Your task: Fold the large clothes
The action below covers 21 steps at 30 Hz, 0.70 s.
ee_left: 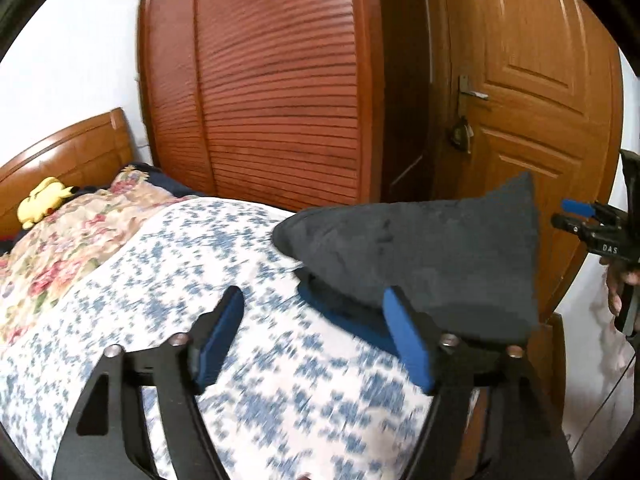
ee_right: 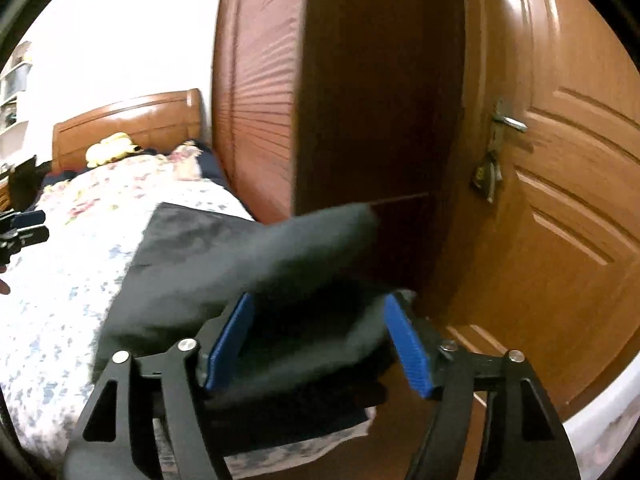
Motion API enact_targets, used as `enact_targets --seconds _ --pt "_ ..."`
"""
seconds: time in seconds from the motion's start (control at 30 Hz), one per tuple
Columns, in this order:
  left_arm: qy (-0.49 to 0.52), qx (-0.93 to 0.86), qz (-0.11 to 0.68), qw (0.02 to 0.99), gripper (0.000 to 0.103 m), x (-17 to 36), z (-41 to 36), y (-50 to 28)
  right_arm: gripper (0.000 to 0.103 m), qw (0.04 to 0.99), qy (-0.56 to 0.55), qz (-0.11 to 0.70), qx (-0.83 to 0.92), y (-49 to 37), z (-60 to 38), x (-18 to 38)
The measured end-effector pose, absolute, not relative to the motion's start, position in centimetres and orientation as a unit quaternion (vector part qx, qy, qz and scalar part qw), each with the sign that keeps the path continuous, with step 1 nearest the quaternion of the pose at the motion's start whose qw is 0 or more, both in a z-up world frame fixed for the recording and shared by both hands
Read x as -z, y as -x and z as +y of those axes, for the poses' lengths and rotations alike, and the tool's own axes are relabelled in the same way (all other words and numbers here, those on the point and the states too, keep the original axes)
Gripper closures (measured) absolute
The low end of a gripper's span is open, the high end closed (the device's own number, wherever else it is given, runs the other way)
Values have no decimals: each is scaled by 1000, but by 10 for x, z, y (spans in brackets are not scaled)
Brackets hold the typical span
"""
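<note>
A dark grey garment [ee_left: 420, 248] lies folded near the foot corner of the bed, one corner sticking up; a blue layer [ee_left: 340, 314] shows under its near edge. My left gripper [ee_left: 314, 300] is open over the sheet, with its right finger [ee_left: 404, 332] at the garment's near edge and nothing between the pads. In the right wrist view the garment [ee_right: 224, 248] is blurred and spreads under and between the wide fingers of my right gripper [ee_right: 320, 304], which is open. Each gripper also shows at the edge of the other view: the right gripper [ee_left: 580, 216] and the left gripper [ee_right: 28, 224].
The bed has a blue-and-white patterned sheet [ee_left: 160, 280], a floral quilt [ee_left: 68, 240] and a yellow plush toy [ee_left: 42, 200] by the wooden headboard [ee_left: 80, 148]. A louvred wardrobe [ee_left: 280, 100] and a wooden door [ee_left: 540, 100] stand close behind the garment.
</note>
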<state>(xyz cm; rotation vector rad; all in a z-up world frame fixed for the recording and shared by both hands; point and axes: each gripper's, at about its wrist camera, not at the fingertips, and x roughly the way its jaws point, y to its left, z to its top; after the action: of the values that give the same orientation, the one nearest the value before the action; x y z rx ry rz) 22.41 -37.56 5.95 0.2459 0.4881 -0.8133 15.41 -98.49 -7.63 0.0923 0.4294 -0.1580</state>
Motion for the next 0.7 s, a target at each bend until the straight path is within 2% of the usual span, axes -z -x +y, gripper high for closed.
enact_targets --seconds 0.2,0.7 --pt "-114 357 219 901 24 -61 -302 -183 19 981 -51 188 11 -134 -919 70" --pt "-40 188 225 955 24 -39 -117 -109 17 966 -53 166 -190 -99 -723 83"
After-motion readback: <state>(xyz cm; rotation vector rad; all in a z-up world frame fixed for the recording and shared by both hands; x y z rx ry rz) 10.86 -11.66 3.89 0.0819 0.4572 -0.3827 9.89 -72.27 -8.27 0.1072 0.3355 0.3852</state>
